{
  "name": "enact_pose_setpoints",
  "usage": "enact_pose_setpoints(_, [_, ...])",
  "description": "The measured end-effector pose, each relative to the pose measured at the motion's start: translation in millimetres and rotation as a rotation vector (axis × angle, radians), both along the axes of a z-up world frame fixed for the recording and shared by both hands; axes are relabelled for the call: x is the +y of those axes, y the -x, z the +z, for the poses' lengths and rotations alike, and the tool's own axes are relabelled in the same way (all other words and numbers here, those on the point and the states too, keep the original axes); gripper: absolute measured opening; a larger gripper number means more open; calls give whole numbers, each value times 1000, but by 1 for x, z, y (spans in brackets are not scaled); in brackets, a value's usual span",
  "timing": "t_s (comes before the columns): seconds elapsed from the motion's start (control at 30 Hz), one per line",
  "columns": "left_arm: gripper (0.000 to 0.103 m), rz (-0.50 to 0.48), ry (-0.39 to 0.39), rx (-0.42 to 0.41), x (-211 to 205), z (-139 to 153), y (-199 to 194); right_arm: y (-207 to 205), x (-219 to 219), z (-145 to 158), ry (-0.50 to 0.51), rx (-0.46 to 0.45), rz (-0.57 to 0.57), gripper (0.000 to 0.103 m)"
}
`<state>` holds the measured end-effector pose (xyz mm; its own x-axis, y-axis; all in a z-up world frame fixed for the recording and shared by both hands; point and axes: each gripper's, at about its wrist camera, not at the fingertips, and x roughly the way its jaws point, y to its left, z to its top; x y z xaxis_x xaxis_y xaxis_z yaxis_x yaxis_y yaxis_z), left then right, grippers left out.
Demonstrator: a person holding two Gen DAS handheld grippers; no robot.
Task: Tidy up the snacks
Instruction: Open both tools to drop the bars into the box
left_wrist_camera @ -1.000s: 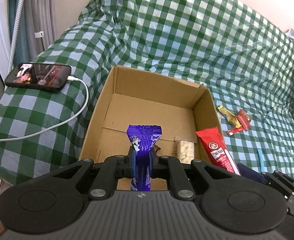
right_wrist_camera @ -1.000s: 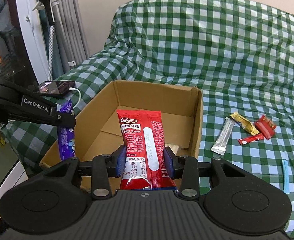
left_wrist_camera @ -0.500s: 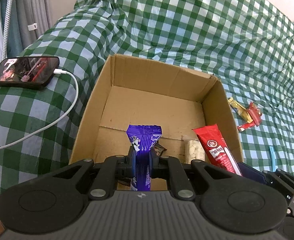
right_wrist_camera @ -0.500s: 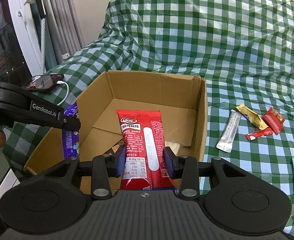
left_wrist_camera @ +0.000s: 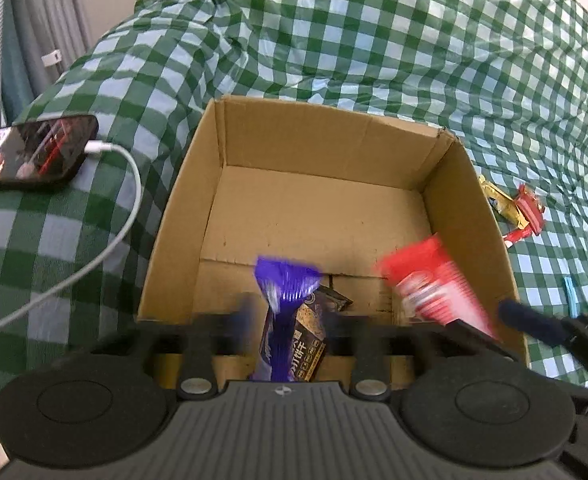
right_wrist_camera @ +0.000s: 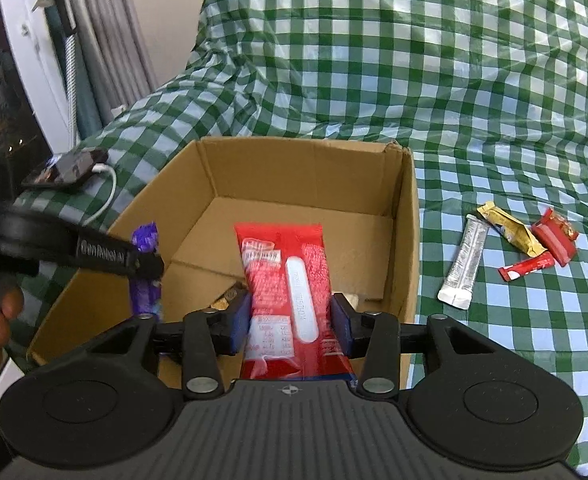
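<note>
Both claws are hanging over the cardboard box [right_wrist_camera: 407, 216], releasing snacks. The left claw [left_wrist_camera: 290, 322] has just been opening: its jaws are standing wide and blurred, w/ the purple snack pack [left_wrist_camera: 284, 296] between them but clear of the pads, dropping toward the box's near end. The right claw [right_wrist_camera: 290, 322] has also just been opening; the red snack pack [right_wrist_camera: 284, 280] is sitting between its blue pads, a sliver of gap showing, so it's prob. loose.

To do this well: keep both claws inside the box walls, let the packs fall flat, then lift straight up.

Hard to make out: motion blur is smearing the purple pack; a dark wrapper [left_wrist_camera: 311, 334] in the box is half hidden; the box's near wall is hidden behind the claw bodies.
</note>
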<state>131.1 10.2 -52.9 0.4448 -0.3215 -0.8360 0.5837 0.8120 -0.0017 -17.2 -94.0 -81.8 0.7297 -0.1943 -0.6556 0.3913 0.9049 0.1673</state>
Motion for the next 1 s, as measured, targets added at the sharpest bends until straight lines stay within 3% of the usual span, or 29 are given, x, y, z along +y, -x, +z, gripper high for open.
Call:
enact_pose_setpoints(0.03, [103,10,1,-27,2,4,2,-1,-1,2,-4,-1,-9,71])
enact_pose_setpoints(0.07, [103,21,11,-60,4,7,5,-1,-1,4,-2,-4,-20,83])
enact_pose_setpoints(0.1, [103,23,12,-89,7,10,10,0,0,6,5,-10,-27,85])
enact_pose_setpoints(0.2, [103,-10,-23,-92,13,12,22,7,7,10,13,5,-18,88])
enact_pose_setpoints(0.5, [103,27,-38,-61,63,25,79,57,46,26,4,36,-20,93])
enact_pose_setpoints(1.0, [103,21,51,-162,105,69,158,131,93,72,127,-67,-37,99])
